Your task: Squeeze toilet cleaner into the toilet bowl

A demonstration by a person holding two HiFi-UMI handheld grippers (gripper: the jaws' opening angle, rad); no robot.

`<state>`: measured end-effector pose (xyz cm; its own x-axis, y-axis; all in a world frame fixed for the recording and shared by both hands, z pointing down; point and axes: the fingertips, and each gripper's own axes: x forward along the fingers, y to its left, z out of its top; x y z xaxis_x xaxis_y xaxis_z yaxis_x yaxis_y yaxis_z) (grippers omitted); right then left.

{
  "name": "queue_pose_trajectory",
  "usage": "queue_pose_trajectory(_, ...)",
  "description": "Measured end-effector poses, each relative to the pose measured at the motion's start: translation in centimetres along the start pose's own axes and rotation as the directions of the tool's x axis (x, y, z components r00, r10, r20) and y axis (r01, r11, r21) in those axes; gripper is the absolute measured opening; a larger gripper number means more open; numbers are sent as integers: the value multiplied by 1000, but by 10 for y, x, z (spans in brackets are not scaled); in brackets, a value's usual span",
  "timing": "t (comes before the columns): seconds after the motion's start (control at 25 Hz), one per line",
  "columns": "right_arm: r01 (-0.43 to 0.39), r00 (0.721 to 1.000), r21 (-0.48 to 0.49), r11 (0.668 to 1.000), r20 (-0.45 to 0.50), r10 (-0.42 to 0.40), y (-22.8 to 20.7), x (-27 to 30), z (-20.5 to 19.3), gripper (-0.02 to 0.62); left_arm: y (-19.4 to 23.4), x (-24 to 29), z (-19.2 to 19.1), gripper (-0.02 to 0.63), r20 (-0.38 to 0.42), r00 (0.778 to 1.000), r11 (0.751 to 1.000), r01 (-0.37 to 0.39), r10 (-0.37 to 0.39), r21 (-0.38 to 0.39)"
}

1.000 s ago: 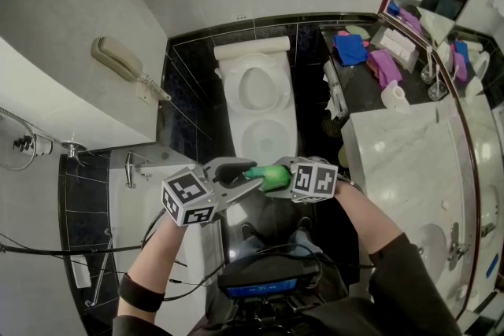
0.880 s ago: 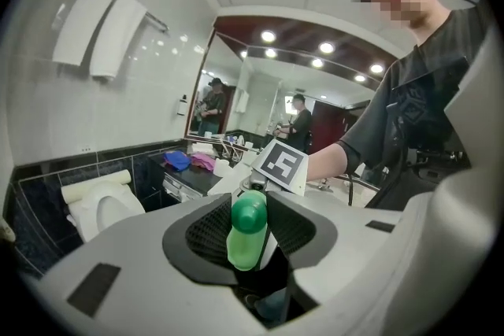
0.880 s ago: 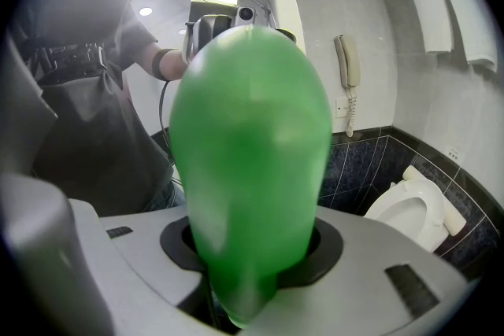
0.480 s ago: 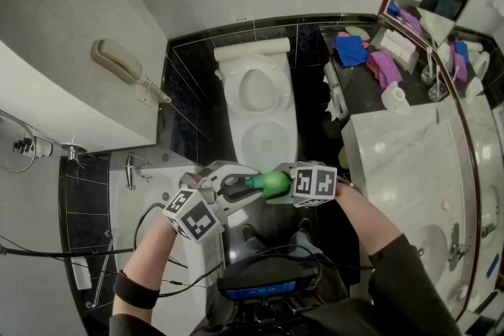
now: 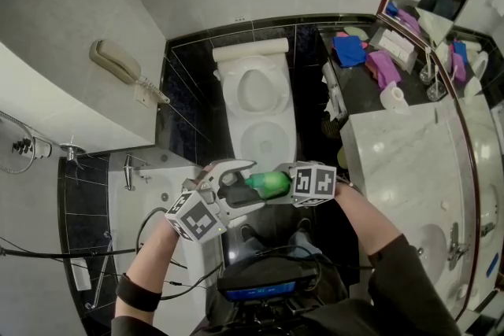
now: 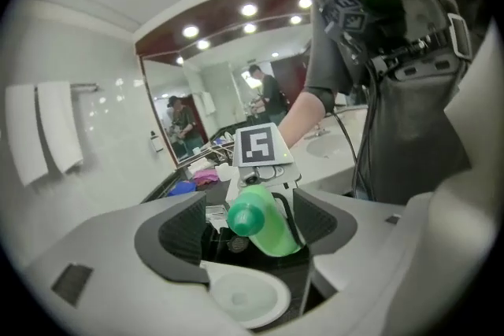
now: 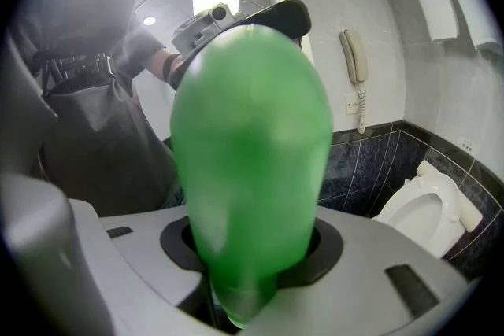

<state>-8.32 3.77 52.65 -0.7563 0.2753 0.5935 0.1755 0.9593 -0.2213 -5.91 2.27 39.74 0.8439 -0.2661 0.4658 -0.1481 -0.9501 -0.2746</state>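
Observation:
My right gripper [image 5: 282, 185] is shut on the body of a green toilet cleaner bottle [image 5: 268, 183], which lies roughly level and points left. The bottle [image 7: 252, 161] fills the right gripper view. My left gripper [image 5: 236, 186] faces it, and its jaws have just been opening; they now stand wide on either side of the bottle's capped end [image 6: 246, 218] without pressing it. The white toilet [image 5: 260, 102] stands ahead with its lid up, and its bowl [image 6: 244, 299] shows below the bottle.
A wall phone [image 5: 118, 63] hangs left of the toilet. A marble counter [image 5: 409, 161] lies on the right, and a dark shelf beyond it holds a paper roll [image 5: 394, 96] and blue and purple cloths [image 5: 350, 49]. Cables trail down at the lower left.
The left gripper has rolled about its axis and its jaws have opened off the bottle's capped end. The right gripper and the bottle have stayed in place.

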Motion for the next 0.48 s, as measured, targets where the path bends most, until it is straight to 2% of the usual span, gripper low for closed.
queue_pose_trajectory(0.08, 13, 1000, -3, 1000, -11, -13, -2, -1, -3, 191, 7, -2, 0, 373, 32, 999, 983, 1, 5, -182)
queue_pose_trajectory(0.12, 19, 1000, -4, 1000, -15, -19, -3, -1, -4, 191, 9, -3, -6, 373, 34, 999, 959, 8, 2, -283)
queue_pose_trajectory(0.16, 24, 1000, -4, 1000, -18, -24, -4, -2, -4, 192, 10, -3, -15, 371, 30, 1000, 921, 17, -6, -389)
queue_pose_trajectory(0.2, 28, 999, -5, 1000, -20, -28, -5, -2, -5, 192, 11, -3, -22, 371, 35, 999, 868, 30, -14, -496)
queue_pose_trajectory(0.24, 32, 999, -6, 999, -22, -32, -5, -2, -5, 190, 12, -4, -27, 345, 55, 998, 801, 45, -15, -597)
queue_pose_trajectory(0.28, 34, 999, -7, 999, -24, -34, -5, -2, -5, 192, 15, -5, -27, 276, 89, 996, 727, 66, -7, -683)
queue_pose_trajectory(0.32, 34, 999, -8, 999, -26, -34, -5, -2, -5, 192, 18, -8, -26, 241, 130, 992, 657, 94, 6, -748)
queue_pose_trajectory(0.36, 34, 999, -10, 999, -26, -34, -5, -2, -4, 192, 20, -11, -23, 241, 166, 986, 606, 121, 18, -787)
queue_pose_trajectory(0.4, 32, 999, -11, 999, -26, -33, -5, -2, -4, 192, 22, -13, -21, 242, 188, 982, 577, 138, 27, -805)
queue_pose_trajectory(0.44, 31, 999, -12, 999, -26, -32, -5, -2, -3, 192, 23, -14, -21, 242, 193, 981, 568, 141, 32, -811)
queue_pose_trajectory(0.48, 31, 999, -13, 999, -26, -31, -4, -2, -3, 192, 23, -14, -21, 242, 187, 982, 568, 137, 30, -811)
